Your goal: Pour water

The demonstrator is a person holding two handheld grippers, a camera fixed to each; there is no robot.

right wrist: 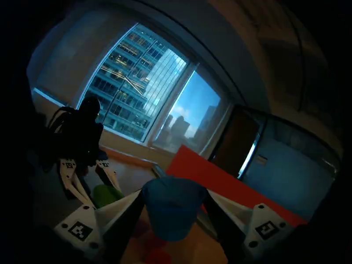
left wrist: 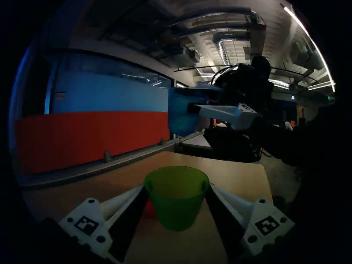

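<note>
With the left claw [left wrist: 176,190] clamped on the green cup [left wrist: 177,207] low over the tabletop [left wrist: 237,169] and the right claw [right wrist: 174,199] gripping the blue cup [right wrist: 170,215] raised well apart, bring the blue rim just above the green mouth, then tip slowly to avoid spilling.

The green cup [left wrist: 177,198] is a translucent plastic cup, wider at the rim than at the base. It stands upright in the lower centre of the left gripper view, with the left gripper [left wrist: 176,189] pressing on both its sides. The blue cup [right wrist: 172,207] has the same shape. It sits in the lower centre of the right gripper view, clamped in the right gripper [right wrist: 174,194]. In the left gripper view it appears higher, above the green cup. What the cups contain cannot be seen.
</note>
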